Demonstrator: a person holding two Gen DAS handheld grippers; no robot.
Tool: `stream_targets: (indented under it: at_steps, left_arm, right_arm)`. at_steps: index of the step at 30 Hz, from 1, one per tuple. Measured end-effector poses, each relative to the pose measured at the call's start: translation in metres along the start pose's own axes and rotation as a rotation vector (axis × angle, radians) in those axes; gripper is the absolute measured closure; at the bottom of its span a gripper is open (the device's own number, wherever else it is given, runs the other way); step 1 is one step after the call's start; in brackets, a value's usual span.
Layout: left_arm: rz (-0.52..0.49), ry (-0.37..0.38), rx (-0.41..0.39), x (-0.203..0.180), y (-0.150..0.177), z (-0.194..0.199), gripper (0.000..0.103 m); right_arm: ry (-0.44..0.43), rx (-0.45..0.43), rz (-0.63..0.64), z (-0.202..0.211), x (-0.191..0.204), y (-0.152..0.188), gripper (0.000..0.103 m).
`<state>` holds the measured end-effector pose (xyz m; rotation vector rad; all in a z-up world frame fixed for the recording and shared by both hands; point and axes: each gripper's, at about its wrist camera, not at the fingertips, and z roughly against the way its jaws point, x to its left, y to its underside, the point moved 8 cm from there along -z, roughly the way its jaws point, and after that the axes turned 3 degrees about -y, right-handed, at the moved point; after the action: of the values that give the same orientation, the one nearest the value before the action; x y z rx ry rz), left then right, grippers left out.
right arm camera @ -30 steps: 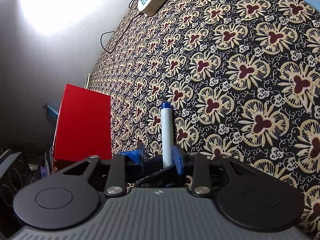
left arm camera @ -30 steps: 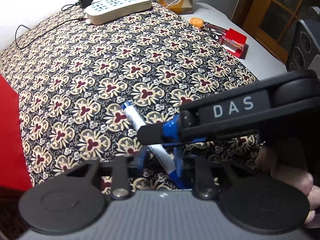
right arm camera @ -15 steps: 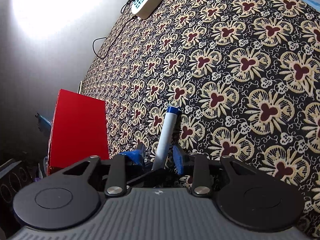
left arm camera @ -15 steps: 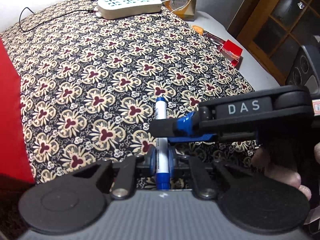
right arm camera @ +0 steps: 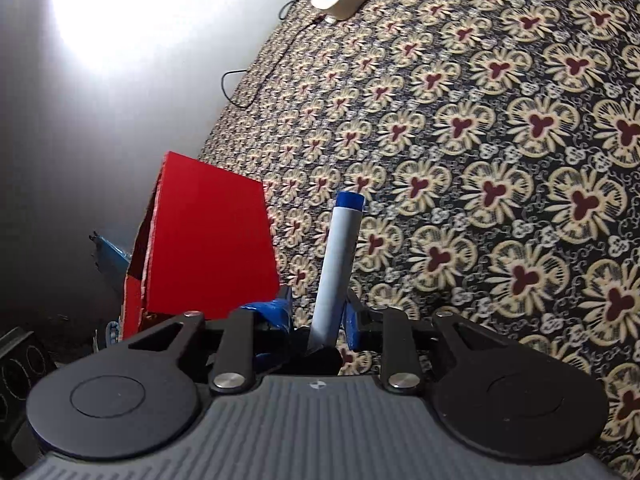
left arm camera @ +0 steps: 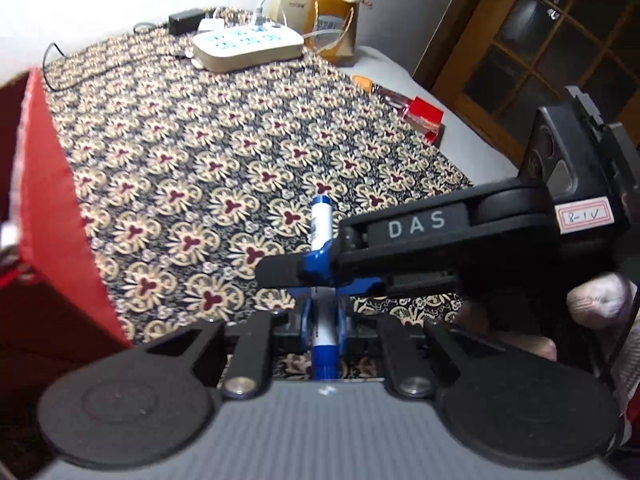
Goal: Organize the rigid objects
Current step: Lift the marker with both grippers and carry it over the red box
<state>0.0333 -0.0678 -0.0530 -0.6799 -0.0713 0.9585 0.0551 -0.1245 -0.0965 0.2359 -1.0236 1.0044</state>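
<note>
Lifted off the patterned cloth since the earlier frame, the marker point(left arm camera: 321, 224) now sits pinched in the left claw point(left arm camera: 323, 320) at lower centre while the right claw point(right arm camera: 318, 320) is closing around it, with storing it in the red box point(right arm camera: 208, 240) seemingly left.

surface: grey tabletop point(left arm camera: 472, 148) under black floral-patterned cloth point(left arm camera: 208, 152) | upper centre: cream multi-socket power strip point(left arm camera: 248, 44), black adapter point(left arm camera: 185, 21) | left edge: red cardboard box point(left arm camera: 52, 216) | upper right: small red box point(left arm camera: 425, 114), gold paper gift bag point(left arm camera: 335, 28)
</note>
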Motion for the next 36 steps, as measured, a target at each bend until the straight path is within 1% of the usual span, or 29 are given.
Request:
stream_targets:
  at_steps: [7, 9, 10, 13, 16, 18, 20, 23, 26, 27, 28, 29, 30, 32, 34, 36]
  left_arm:
    - [0.007, 0.013, -0.126, 0.029, -0.013, 0.066, 0.093]
    - [-0.001, 0.007, -0.166, 0.039, -0.017, 0.084, 0.093]
    - [-0.004, 0.004, -0.186, 0.043, -0.02, 0.093, 0.093]
    - [-0.006, -0.019, -0.237, 0.06, -0.03, 0.117, 0.093]
    - [0.006, -0.047, -0.264, 0.084, -0.04, 0.132, 0.093]
    - [0.011, -0.082, -0.273, 0.101, -0.044, 0.134, 0.093]
    - [0.024, -0.108, -0.266, 0.118, -0.047, 0.133, 0.093]
    - [0.05, -0.125, -0.24, 0.142, -0.046, 0.123, 0.092]
    - [0.084, -0.131, -0.206, 0.161, -0.045, 0.11, 0.092]
    - [0.089, -0.144, -0.196, 0.166, -0.044, 0.106, 0.094]
    - [0.089, -0.156, -0.181, 0.172, -0.043, 0.1, 0.094]
    - [0.094, -0.153, -0.166, 0.177, -0.042, 0.095, 0.094]
    - [0.105, -0.156, -0.152, 0.183, -0.041, 0.09, 0.094]
    - [0.118, -0.155, -0.13, 0.191, -0.035, 0.083, 0.094]
    - [0.13, -0.149, -0.117, 0.197, -0.031, 0.08, 0.094]
    - [0.142, -0.146, -0.111, 0.202, -0.028, 0.079, 0.094]
  right_arm:
    - [-0.083, -0.064, 0.089, -0.012, 0.081, 0.009, 0.098]
    - [-0.101, -0.073, 0.138, -0.014, 0.107, 0.005, 0.098]
    - [-0.104, -0.07, 0.171, -0.008, 0.116, 0.0, 0.098]
    - [-0.081, -0.054, 0.279, -0.025, 0.154, -0.006, 0.098]
    - [-0.03, -0.023, 0.396, -0.054, 0.186, -0.011, 0.098]
    - [-0.002, -0.002, 0.466, -0.061, 0.193, -0.014, 0.098]
    - [0.03, 0.034, 0.51, -0.078, 0.198, -0.015, 0.098]
    - [0.098, 0.096, 0.566, -0.075, 0.181, -0.017, 0.098]
    - [0.187, 0.137, 0.6, -0.096, 0.171, -0.021, 0.097]
    - [0.206, 0.153, 0.606, -0.1, 0.169, -0.022, 0.097]
    - [0.224, 0.163, 0.626, -0.098, 0.169, -0.02, 0.097]
    - [0.247, 0.147, 0.676, -0.1, 0.169, -0.02, 0.095]
    - [0.268, 0.146, 0.719, -0.101, 0.169, -0.019, 0.096]
    - [0.293, 0.134, 0.799, -0.104, 0.17, -0.015, 0.094]
    - [0.311, 0.122, 0.846, -0.106, 0.172, -0.013, 0.09]
    - [0.33, 0.112, 0.875, -0.108, 0.172, -0.014, 0.09]
